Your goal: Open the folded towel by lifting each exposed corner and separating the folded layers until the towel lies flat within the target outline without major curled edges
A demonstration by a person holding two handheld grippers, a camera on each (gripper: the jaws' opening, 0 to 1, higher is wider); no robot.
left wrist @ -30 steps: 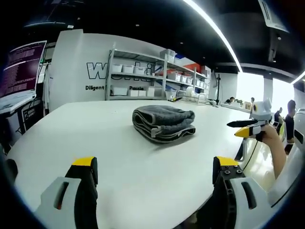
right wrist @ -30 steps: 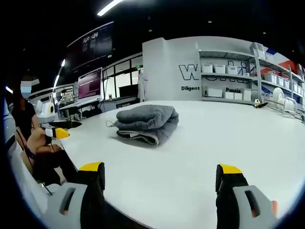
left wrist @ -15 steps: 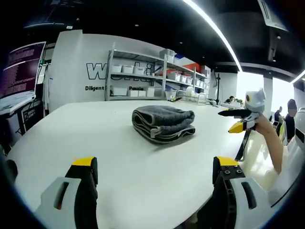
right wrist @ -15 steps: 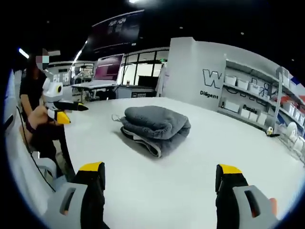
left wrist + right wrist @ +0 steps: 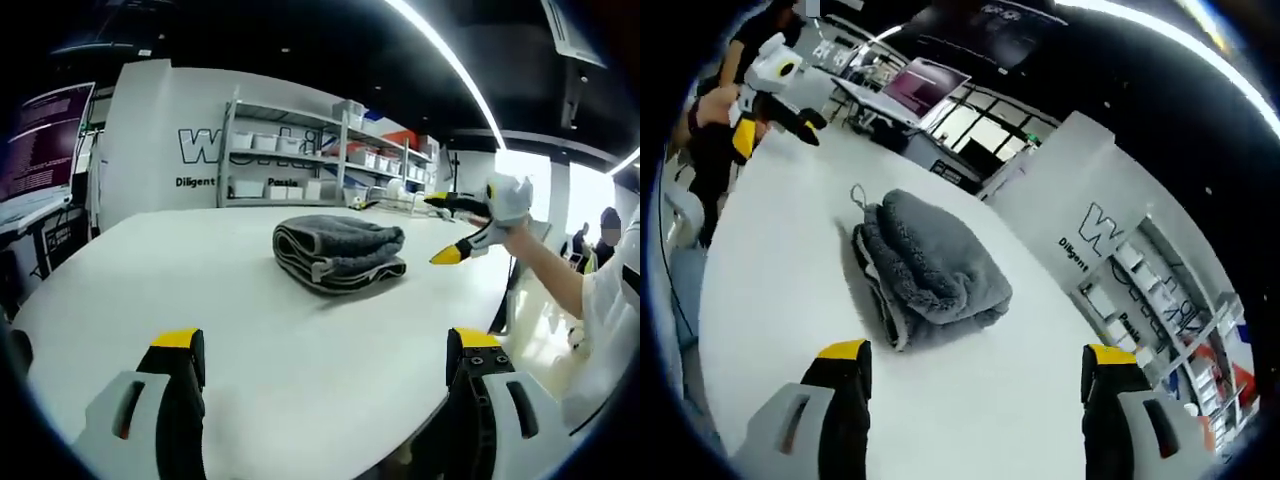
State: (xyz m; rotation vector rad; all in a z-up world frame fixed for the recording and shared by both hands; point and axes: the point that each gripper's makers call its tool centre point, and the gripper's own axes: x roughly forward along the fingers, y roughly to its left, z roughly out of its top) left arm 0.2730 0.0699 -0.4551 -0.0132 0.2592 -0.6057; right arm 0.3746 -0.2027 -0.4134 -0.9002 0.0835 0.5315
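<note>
In the left gripper view, my left gripper (image 5: pixel 320 365) hung over the white table (image 5: pixel 150 290), jaws apart and empty. The folded grey towel (image 5: pixel 338 253) lay mid-table, well ahead. My right gripper (image 5: pixel 455 230) hovered beside it, jaws spread.

In the right gripper view, my right gripper (image 5: pixel 970 375) was parted above the towel (image 5: pixel 925 268); my left gripper (image 5: pixel 765 100) sat beyond, jaws apart.
</note>
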